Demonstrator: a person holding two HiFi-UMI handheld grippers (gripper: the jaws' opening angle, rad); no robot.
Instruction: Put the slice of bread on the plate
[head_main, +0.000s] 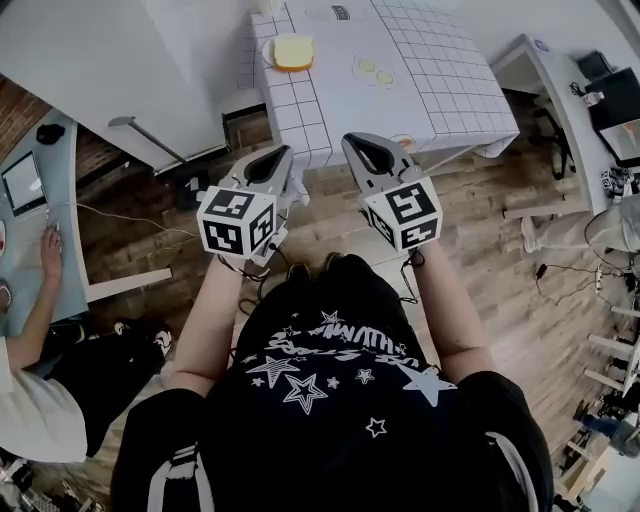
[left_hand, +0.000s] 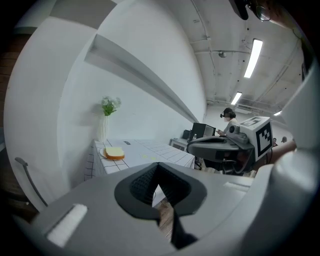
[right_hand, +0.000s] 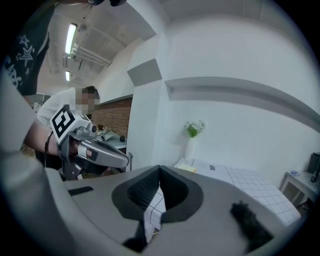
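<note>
The slice of bread (head_main: 293, 50) lies on a white plate (head_main: 268, 53) at the far left of the grid-patterned table (head_main: 440, 100). In the left gripper view the bread (left_hand: 115, 152) rests on the plate (left_hand: 103, 153) well ahead. My left gripper (head_main: 268, 162) and right gripper (head_main: 366, 150) hang side by side in front of the table's near edge, short of it. Both are shut with nothing between their pads (left_hand: 145, 182) (right_hand: 144, 189). The right gripper (left_hand: 220, 146) shows in the left gripper view, and the left gripper (right_hand: 102, 154) shows in the right gripper view.
A vase with green sprigs (left_hand: 106, 117) stands at the table's far corner. Two small yellow spots (head_main: 375, 70) mark the tabletop. A seated person (head_main: 35, 340) works at a desk on the left. Desks with equipment (head_main: 600, 100) line the right. Wooden floor lies below.
</note>
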